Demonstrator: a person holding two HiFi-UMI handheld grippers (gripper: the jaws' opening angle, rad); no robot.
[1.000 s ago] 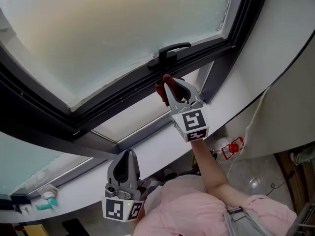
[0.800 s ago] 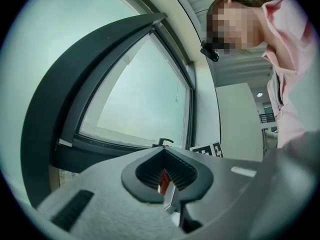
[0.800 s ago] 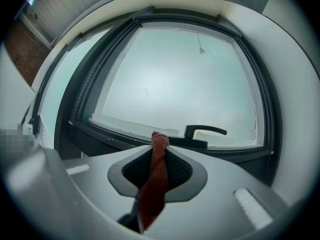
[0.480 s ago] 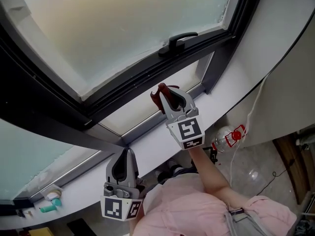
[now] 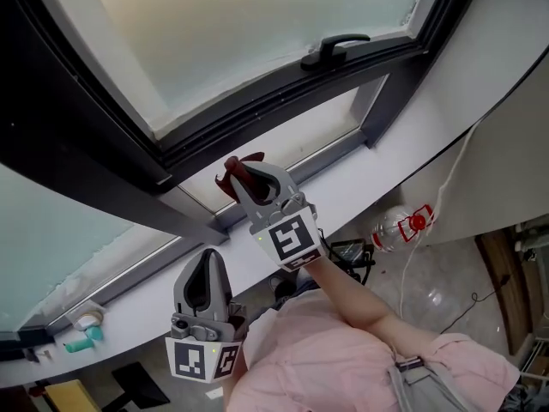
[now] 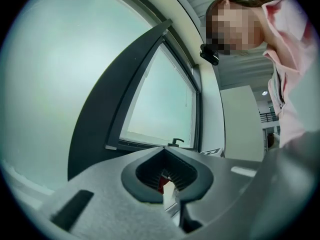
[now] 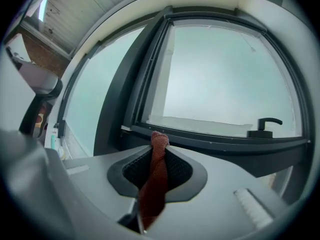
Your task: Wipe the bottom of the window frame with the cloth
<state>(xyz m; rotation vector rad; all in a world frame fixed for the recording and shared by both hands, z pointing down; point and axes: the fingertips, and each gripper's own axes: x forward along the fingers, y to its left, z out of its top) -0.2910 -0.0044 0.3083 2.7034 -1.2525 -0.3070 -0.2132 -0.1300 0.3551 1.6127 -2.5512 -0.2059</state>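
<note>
Cloth (image 7: 154,181) being gripped as twisted red strip in right tool's (image 5: 249,175) clenched jaws, tip poking out ahead, probably so tip alone is reaching rail. Left tool (image 5: 209,263) hanging back below right tool, jaws closed on nothing. Ahead of tip, window frame's bottom rail (image 7: 220,144) running across. Cloth-to-rail contact not showing clearly. Rail's far left end being cut off.

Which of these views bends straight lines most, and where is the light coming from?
Both gripper views: fisheye, dark round vignette, the window frame bowed into arcs. Head view: milder curving; soft daylight through the frosted glass, no hard shadows. Right gripper view: cloth sharp up close.
</note>
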